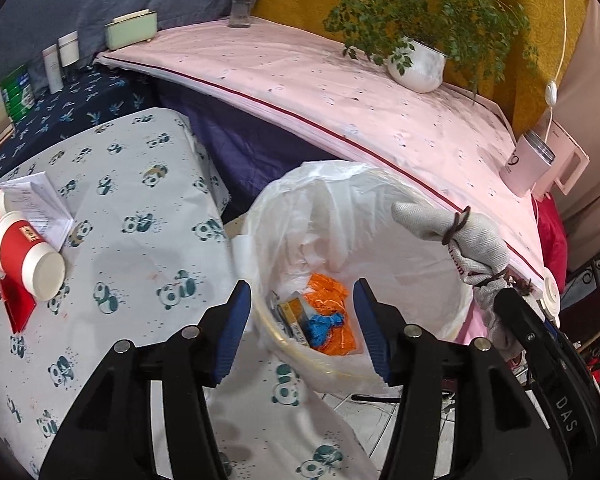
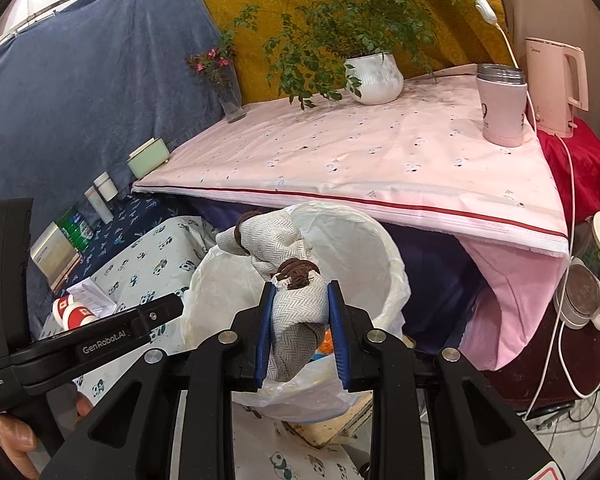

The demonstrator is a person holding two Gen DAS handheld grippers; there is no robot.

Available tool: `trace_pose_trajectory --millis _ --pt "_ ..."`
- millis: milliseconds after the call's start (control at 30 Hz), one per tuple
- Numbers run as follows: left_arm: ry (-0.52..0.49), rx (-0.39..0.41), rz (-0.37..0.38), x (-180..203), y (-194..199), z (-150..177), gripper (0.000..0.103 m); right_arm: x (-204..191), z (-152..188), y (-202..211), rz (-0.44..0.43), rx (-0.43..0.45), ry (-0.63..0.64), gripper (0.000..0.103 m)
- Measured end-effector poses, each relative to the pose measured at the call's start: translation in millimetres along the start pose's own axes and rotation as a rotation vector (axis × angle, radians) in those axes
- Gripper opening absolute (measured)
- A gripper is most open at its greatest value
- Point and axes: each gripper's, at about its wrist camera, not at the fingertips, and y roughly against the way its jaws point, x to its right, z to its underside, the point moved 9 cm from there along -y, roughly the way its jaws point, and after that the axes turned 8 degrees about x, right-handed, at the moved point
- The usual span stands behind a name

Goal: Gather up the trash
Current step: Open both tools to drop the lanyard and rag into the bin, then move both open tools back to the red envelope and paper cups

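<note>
A bin lined with a white plastic bag [image 1: 300, 204] stands beside the panda-print table; it also shows in the right wrist view [image 2: 380, 256]. Orange and blue scraps [image 1: 328, 312] and a yellow box [image 1: 294, 316] lie inside. My left gripper [image 1: 302, 332] is open and empty just above the bin's near rim. My right gripper [image 2: 300, 330] is shut on a grey-white cloth bundle [image 2: 296, 312] tied with brown bands, held over the bin; the bundle shows in the left wrist view [image 1: 460, 236]. Two red-and-white paper cups [image 1: 24, 248] lie on the table.
The panda-print table [image 1: 140, 264] holds a folded leaflet [image 1: 36, 204] and a red card [image 1: 18, 304]. The pink-covered table [image 2: 380, 160] behind carries a potted plant [image 2: 374, 76], a glass vase [image 2: 228, 96], a pink mug [image 2: 502, 108] and a kettle [image 2: 556, 84].
</note>
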Motion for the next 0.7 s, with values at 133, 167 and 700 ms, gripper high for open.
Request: trace_pose_trajectory --millis 133,167,700 --pt "0.025 0.007 -0.022 -17.3 3.9 0.3 0.054 -14.4 -2.1 -8.7 -0.014 -0.003 0.021 0.029" --pt "0.034 0.01 -0.033 -23.4 4.7 0.2 0.057 -17.6 -2.8 -10.4 -0.017 0.0 0.022 0.029" --pt "0.195 0.067 -0.244 -141.9 37.4 3.3 0.077 -111.1 9.1 -18.0 -0.142 -0.031 0.095 0.045"
